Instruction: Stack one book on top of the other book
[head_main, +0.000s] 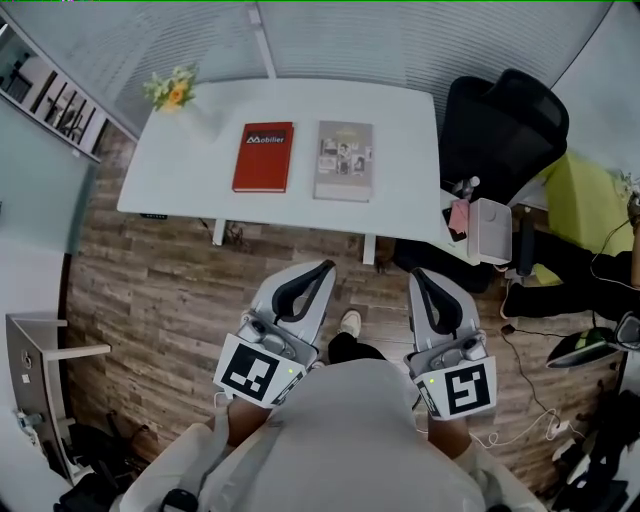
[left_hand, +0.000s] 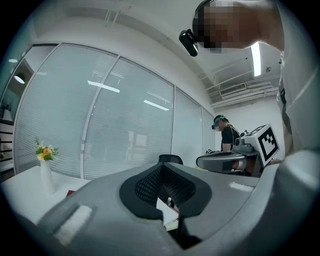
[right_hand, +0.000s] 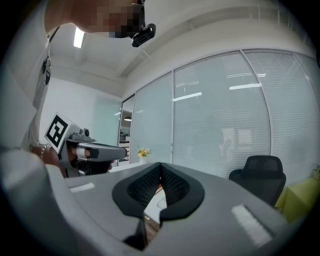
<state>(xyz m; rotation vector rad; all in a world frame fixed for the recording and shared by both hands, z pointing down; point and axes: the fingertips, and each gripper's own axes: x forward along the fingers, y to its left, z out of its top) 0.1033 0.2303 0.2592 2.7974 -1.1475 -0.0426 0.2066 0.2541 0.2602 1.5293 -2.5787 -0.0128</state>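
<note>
White table (head_main: 180, 185) runs across the top of the head view. At its far left corner stands a vase of flowers (head_main: 172, 90). The red book (head_main: 264, 157) lies flat near the table's middle. The grey book (head_main: 344, 160) lies flat just beside it on the right, with a narrow strip of tabletop between them (not yet stacked). A black office chair (head_main: 505, 125) stands off the table's right end.

Lower down, over the wood floor (head_main: 150, 290) and apart from the table:
- Left gripper (head_main: 322, 268): jaws pressed together, holding nothing.
- Right gripper (head_main: 420, 274): alongside it, jaws likewise closed tight and empty.

Both point toward the table.
</note>
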